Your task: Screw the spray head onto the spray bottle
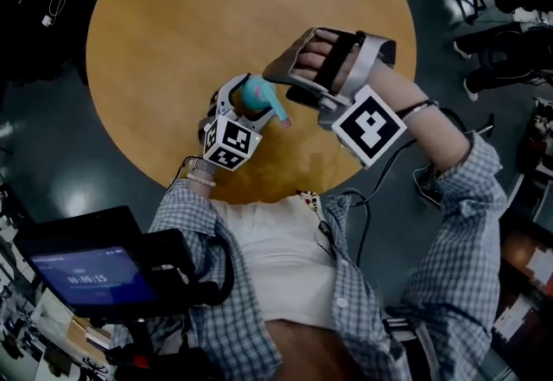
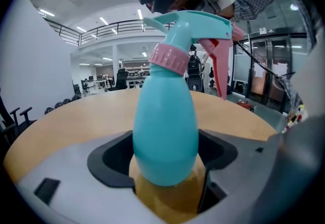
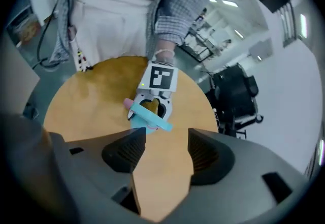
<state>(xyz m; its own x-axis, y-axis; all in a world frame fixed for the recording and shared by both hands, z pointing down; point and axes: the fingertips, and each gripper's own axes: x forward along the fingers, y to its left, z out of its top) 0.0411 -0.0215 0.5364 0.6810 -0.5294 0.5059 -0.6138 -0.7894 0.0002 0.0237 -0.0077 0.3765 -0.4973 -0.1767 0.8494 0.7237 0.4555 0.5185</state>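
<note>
Bottle (image 2: pixel 165 131) gripped by left claw (image 2: pixel 168 174), pink collar (image 2: pixel 169 59) clear in its view; right claw (image 3: pixel 162 154) open, empty

The marker cube (image 1: pixel 232 142) hides most of the spray bottle (image 1: pixel 256 96).

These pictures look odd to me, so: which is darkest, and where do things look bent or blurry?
Head view: darkest, the floor very dim round the table. Left gripper view: bright, the table edge bowed, the spray bottle looming large. Right gripper view: black rounded corners, its own jaws slightly soft.
</note>
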